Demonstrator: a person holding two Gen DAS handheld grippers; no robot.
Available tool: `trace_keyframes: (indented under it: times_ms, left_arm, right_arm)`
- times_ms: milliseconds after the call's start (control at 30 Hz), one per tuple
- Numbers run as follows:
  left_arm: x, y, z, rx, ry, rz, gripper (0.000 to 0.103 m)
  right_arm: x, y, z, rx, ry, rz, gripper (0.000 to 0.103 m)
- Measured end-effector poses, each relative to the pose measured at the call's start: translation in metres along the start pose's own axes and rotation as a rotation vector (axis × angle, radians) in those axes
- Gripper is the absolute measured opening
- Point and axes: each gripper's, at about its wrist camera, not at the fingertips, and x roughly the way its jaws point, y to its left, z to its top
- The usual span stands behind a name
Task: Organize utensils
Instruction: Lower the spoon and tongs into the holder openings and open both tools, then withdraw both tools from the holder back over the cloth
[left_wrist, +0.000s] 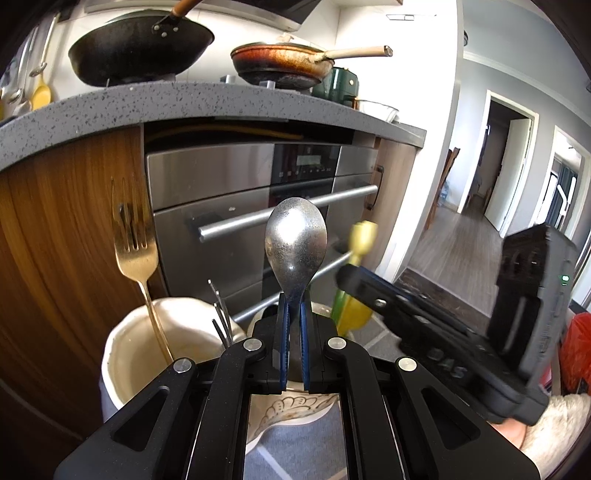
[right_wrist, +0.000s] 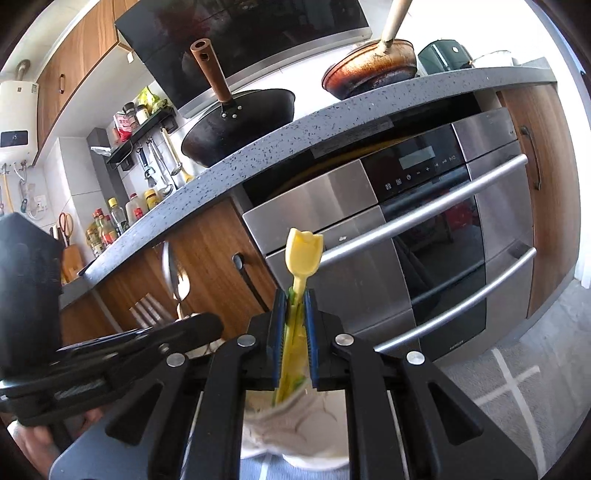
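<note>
A dull silver metal spoon (left_wrist: 295, 240) stands bowl-up, its neck clamped between the blue pads of the left gripper (left_wrist: 294, 325); a pale yellow plastic utensil with a tulip-shaped head (right_wrist: 303, 254) is pinched the same way by the right gripper (right_wrist: 295, 332), whose jaws are together on its green-and-yellow handle. Both utensils hang above ceramic holders: the spoon over a cream pot with a scrolled pattern (left_wrist: 291, 406), the yellow piece over a white, crazed-looking cup (right_wrist: 295, 417) (whether these are one vessel or two cannot be told from the two views). Just to the left, a cream ceramic crock (left_wrist: 129, 347) already carries a gold-toned fork (left_wrist: 135, 236), tines up, and two thin metal sticks (left_wrist: 221, 317). Behind them stand a stainless steel oven (left_wrist: 258, 192) and a speckled grey countertop (left_wrist: 184, 107) bearing a black wok (left_wrist: 140, 51) and a stained frying pan (left_wrist: 280, 62). The two tools sit close together, so a collision is a risk if both descend at once; each grip is narrow and near the neck, so a utensil could pivot or slip; a handle catching a rim could tip the holder.
</note>
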Motion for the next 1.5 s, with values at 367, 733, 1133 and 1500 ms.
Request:
trace_keyframes:
  times_ms: [367,733,1133,1500]
  left_arm:
    - [0.008,-0.002,-0.002,-0.004,0.033,0.008,0.009]
    - [0.007,-0.002,0.0,-0.017,0.025,0.007,0.021]
    - [-0.015,-0.002,0.002,-0.053,-0.006,-0.004,0.034]
    - [-0.069,-0.02,-0.032,-0.076,-0.029,0.058,0.073]
  right_arm:
    - [-0.014,0.004,-0.003,-0.043,0.033,0.04,0.01]
    - [-0.016,0.003,0.0,-0.038,0.047,0.051,0.025]
    - [-0.041,0.001,0.015,0.007,0.016,0.053,0.039]
    - [-0.104,0.0,0.016,0.13,0.104,-0.054,0.076]
